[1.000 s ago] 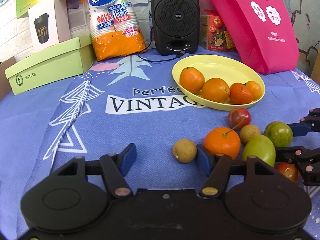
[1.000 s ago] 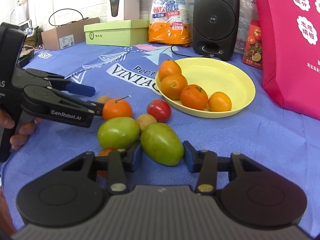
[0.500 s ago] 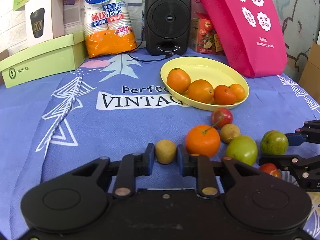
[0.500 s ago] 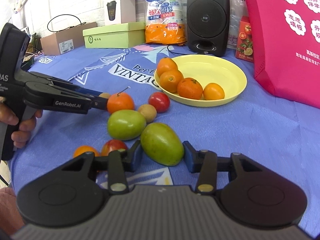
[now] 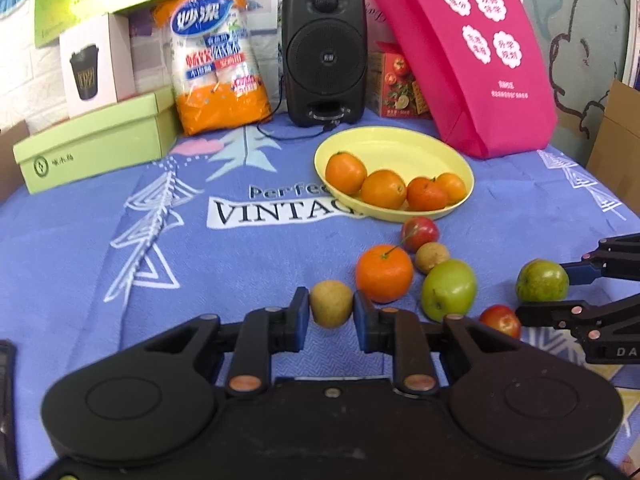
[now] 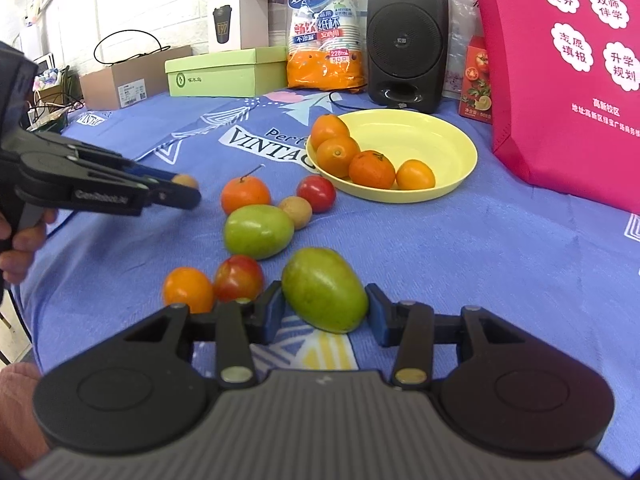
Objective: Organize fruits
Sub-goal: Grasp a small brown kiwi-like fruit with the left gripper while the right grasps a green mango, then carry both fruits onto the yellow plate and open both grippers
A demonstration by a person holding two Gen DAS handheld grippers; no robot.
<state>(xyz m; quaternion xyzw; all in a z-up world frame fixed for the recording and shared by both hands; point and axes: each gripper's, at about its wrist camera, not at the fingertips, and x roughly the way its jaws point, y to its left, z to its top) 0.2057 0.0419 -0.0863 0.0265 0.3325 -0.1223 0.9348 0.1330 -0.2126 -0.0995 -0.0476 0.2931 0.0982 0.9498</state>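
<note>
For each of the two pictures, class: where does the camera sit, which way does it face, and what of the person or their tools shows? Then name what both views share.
Left wrist view: sits behind the left tongs, facing the yellow plate and speaker; the tongs pinch a small tan fruit; the right tongs enter from the right.
Right wrist view: sits behind the right tongs, facing the same way from further right; they flank a green mango; the left tongs and the hand show at left.
Shared: plate, speaker, stemmed orange, pink bag.

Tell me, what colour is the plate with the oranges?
Pale yellow plate; the right wrist view shows it best.
</note>
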